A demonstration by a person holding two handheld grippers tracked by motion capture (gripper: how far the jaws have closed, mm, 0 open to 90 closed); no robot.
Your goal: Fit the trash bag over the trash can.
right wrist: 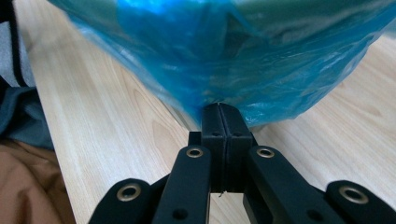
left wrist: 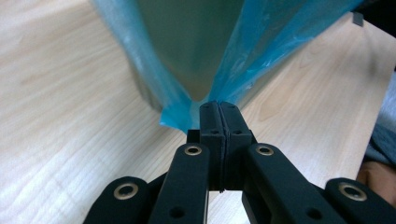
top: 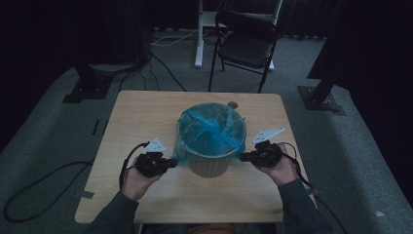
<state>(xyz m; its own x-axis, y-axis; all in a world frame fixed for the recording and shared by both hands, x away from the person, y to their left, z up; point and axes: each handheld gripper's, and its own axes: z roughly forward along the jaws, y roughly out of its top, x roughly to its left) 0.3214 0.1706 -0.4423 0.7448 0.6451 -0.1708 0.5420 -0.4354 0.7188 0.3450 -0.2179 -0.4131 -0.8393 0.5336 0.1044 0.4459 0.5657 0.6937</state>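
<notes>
A pale green bin [top: 209, 163] stands in the middle of the wooden table [top: 146, 112], lined with a blue plastic bag [top: 209, 129] whose rim is folded over the outside. My left gripper [top: 171, 163] is at the bin's left side, shut on the bag's edge [left wrist: 180, 109], which runs into its closed jaws. At the bin's right side my right gripper [top: 242, 157] is likewise shut on the bag's edge [right wrist: 224, 93]. The bin's wall [left wrist: 191, 42] shows between two stretched folds of film in the left gripper view.
A small round brown object [top: 233, 105] lies on the table just behind the bin. A black folding chair [top: 246, 41] stands beyond the far edge. Cables [top: 44, 180] trail over the grey carpet at the left. Dark stand bases [top: 321, 100] sit on the floor at both sides.
</notes>
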